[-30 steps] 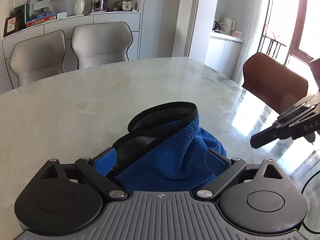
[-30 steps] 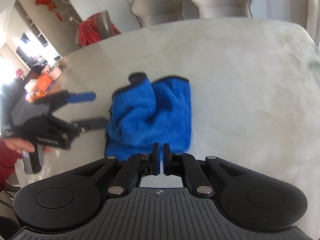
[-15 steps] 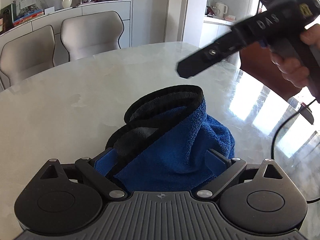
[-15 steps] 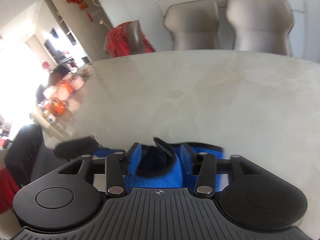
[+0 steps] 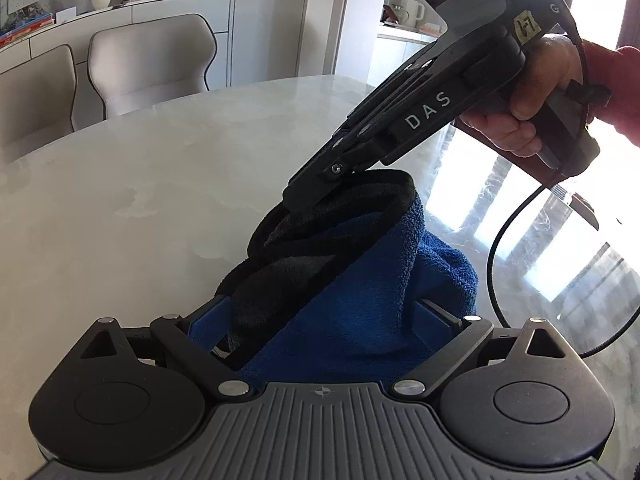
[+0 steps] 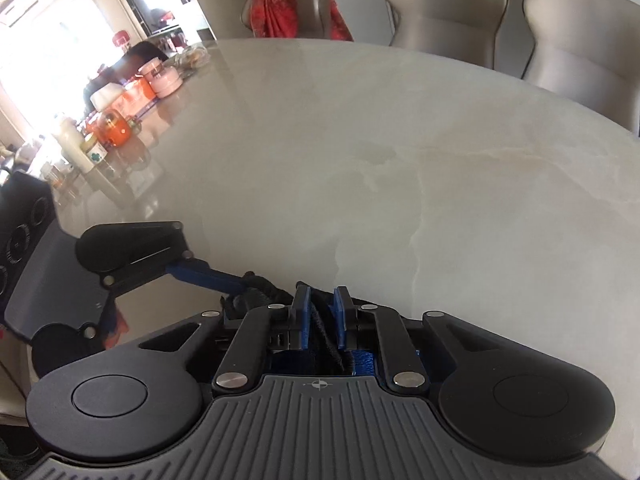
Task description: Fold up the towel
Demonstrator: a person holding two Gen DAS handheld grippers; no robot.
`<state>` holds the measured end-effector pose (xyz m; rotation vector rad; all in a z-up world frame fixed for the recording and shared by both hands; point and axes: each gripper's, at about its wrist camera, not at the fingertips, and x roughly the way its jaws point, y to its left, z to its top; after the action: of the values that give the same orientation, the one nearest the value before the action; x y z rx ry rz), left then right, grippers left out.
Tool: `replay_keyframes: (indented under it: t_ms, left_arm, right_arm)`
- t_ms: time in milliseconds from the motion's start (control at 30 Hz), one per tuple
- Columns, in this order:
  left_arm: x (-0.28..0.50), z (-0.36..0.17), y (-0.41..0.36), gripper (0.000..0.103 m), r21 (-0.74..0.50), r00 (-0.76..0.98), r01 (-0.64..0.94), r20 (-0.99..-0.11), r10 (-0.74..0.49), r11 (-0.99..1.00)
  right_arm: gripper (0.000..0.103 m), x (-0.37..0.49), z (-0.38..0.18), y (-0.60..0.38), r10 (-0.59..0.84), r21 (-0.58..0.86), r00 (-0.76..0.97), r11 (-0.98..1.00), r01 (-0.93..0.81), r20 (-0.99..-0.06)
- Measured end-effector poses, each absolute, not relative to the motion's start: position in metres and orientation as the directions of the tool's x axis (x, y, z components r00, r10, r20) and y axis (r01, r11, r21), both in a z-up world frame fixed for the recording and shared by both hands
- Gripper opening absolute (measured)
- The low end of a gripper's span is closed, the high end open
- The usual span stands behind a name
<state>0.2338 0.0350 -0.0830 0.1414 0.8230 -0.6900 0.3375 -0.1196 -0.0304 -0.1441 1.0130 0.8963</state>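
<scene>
1. Marble-look surface [image 5: 168, 184], glossy and pale, carries the blue towel [image 5: 360, 304] bunched in front of the left gripper [image 5: 320, 316], whose jaws are spread wide around it.
2. Soft, light terry, limp; the firmer black trim is the best hold.
3. Right gripper [image 6: 320, 312] is pinching that trim now, lifting its peak.
4. Beyond: padded chairs [image 5: 152, 60].

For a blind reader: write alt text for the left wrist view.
A blue towel with a black edge sits bunched between the wide-open fingers of the left gripper on a pale marble table. The right gripper, held in a hand, reaches down to the towel's raised black edge.
</scene>
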Motion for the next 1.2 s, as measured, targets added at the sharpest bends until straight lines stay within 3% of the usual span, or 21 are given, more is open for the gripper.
replay_keyframes:
  t_ms: [300, 600, 1200]
  left_arm:
    - [0.227, -0.085, 0.033, 0.050, -0.159, 0.365, 0.701, -0.757, -0.541, 0.696]
    - [0.205, -0.079, 0.027, 0.019, -0.187, 0.277, 0.735, -0.794, -0.541, 0.652]
    - [0.130, -0.068, 0.002, 0.018, -0.266, 0.269, 0.665, -0.786, -0.556, 0.698]
  right_arm:
    - [0.005, 0.320, -0.021, -0.169, 0.607, 0.356, 0.312, 0.729, -0.584, -0.731]
    - [0.004, 0.269, -0.028, -0.239, 0.597, 0.479, 0.403, 0.800, -0.361, -0.693]
    - [0.004, 0.165, -0.049, -0.297, 0.579, 0.573, 0.419, 0.805, -0.154, -0.700]
